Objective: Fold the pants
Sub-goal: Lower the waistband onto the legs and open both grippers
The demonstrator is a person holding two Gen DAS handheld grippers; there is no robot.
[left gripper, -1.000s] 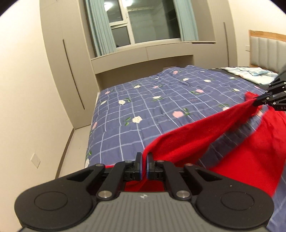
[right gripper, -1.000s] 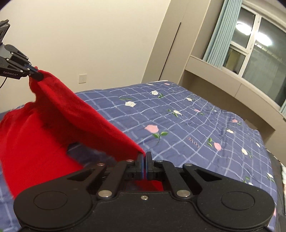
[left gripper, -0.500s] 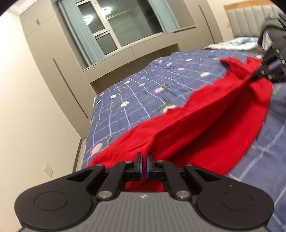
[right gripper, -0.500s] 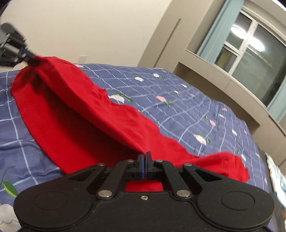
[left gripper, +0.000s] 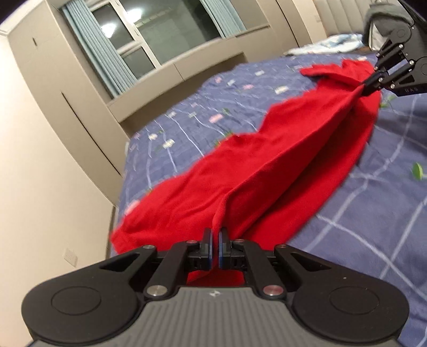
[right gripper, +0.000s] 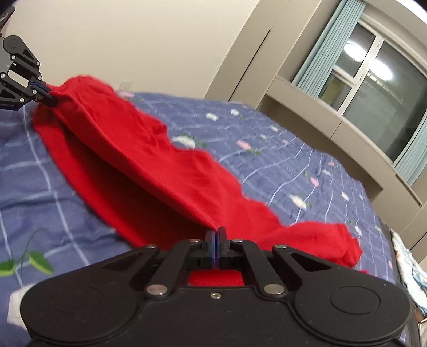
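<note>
Blue floral bedspread [left gripper: 186, 128] under a curtained window [right gripper: 373, 88]; both claws pinch red pants [left gripper: 267, 165].

The left gripper [left gripper: 215, 241] is black with a ribbed grey body, silver screws and blue-edged pads; the right gripper [right gripper: 216, 240] is all black, with silver screws.

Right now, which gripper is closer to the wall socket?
Left. The left gripper grips the pants at the bed edge nearest the socket; the right gripper grips their other end, farther along the bed toward the headboard.
</note>
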